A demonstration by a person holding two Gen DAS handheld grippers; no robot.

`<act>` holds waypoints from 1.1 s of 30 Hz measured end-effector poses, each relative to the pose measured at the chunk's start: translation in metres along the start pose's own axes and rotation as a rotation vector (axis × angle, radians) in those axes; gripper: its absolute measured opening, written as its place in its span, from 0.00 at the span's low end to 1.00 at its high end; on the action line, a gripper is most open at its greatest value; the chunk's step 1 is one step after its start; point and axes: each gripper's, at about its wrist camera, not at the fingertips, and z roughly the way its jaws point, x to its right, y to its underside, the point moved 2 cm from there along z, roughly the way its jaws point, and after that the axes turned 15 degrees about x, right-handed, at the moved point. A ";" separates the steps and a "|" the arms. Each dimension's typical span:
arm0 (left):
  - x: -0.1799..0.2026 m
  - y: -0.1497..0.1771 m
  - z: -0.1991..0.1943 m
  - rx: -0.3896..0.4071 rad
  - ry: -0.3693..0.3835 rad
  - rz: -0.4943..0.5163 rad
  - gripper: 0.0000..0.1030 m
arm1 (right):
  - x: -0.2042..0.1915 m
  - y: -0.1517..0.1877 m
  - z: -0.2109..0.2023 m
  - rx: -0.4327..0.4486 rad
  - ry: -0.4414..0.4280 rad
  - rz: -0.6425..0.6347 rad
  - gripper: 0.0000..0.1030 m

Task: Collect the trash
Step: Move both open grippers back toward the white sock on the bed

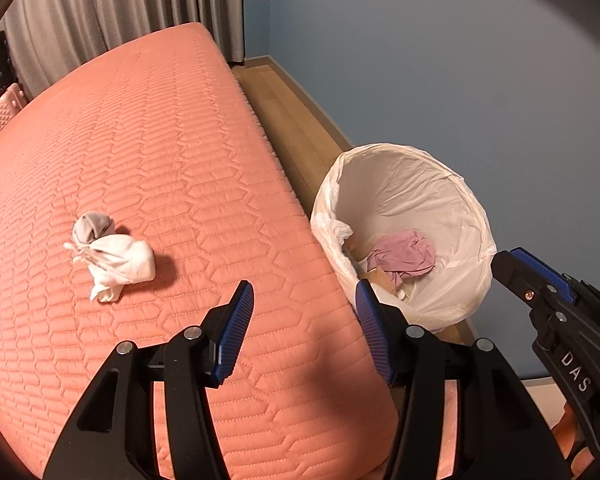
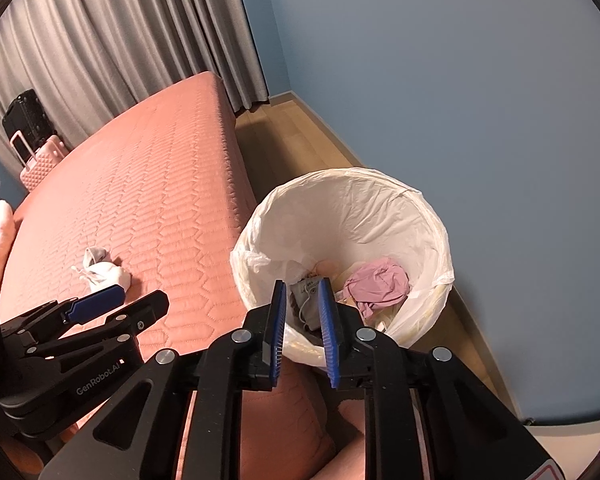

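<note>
The right tool (image 2: 302, 316) hangs over the near rim of the lined bin (image 2: 436, 216), its jaws narrowly parted. A grey scrap (image 2: 306, 300) shows between them, though I cannot tell whether it is pinched or already lying inside by the pink rag (image 2: 380, 284). The left tool (image 1: 304, 332) stands half open and empty above the bed (image 1: 160, 120), well short of the white bundle (image 1: 116, 258). If that loose bundle is caught only by a trailing end, it may unravel or drop on the floor beside the bin.

Bedroom: bed (image 1: 160, 140), curtains (image 1: 100, 4)
</note>
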 end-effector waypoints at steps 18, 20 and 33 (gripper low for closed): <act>-0.057 0.021 -0.016 -0.008 -0.060 -0.073 0.49 | -0.067 0.006 -0.002 -0.021 -0.068 -0.096 0.17; -0.068 0.023 -0.018 -0.009 -0.073 -0.088 0.49 | -0.076 0.007 0.001 -0.029 -0.078 -0.105 0.17; -0.153 0.039 -0.022 -0.015 -0.178 -0.192 0.49 | -0.153 0.023 0.023 -0.079 -0.157 -0.195 0.26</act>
